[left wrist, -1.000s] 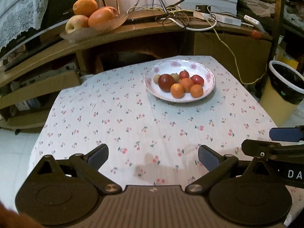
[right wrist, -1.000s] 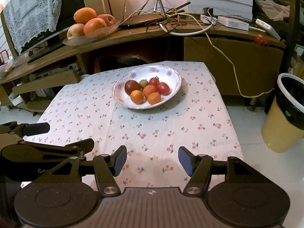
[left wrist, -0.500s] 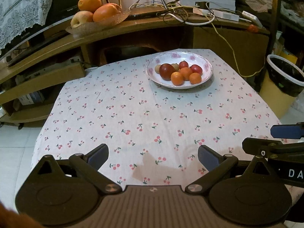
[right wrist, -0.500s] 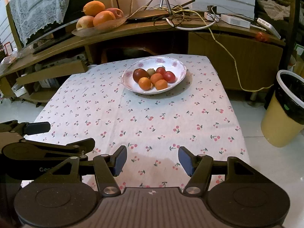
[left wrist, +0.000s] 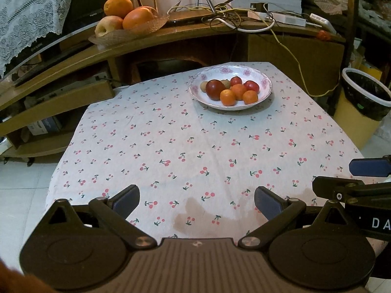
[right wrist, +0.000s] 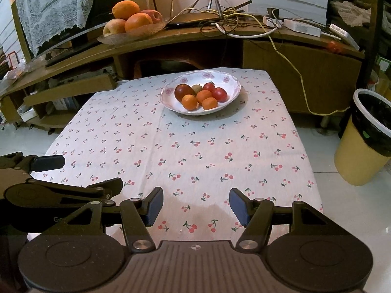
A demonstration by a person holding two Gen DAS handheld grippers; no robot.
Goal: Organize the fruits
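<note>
While both of my tools hang over the near edge of the table [left wrist: 171, 146], the left tool [left wrist: 196, 201] has its fingers wide apart with nothing between them, and the right tool [right wrist: 195, 206] is spread the same way, empty too. All the small fruits [left wrist: 231, 90] sit together in the flowered white plate [left wrist: 265, 83] at the far side of the table, right of centre from my left camera. I count a dark red plum-like one on the left, three small oranges at the near rim, two glossy red ones behind them and a brownish one tucked at the back, though that last one is partly hidden. They're touching, bunched in the plate's hollow, round and smooth, so likely to roll if nudged. Nothing lies loose on the cherry-print cloth [right wrist: 195, 146]. My read: this fits either fruit already gathered into the plate or a pile waiting to be sorted out; I can't tell which. Whichever it is, any reach means crossing to the far side and pinching one fruit cleanly among its neighbours.
</note>
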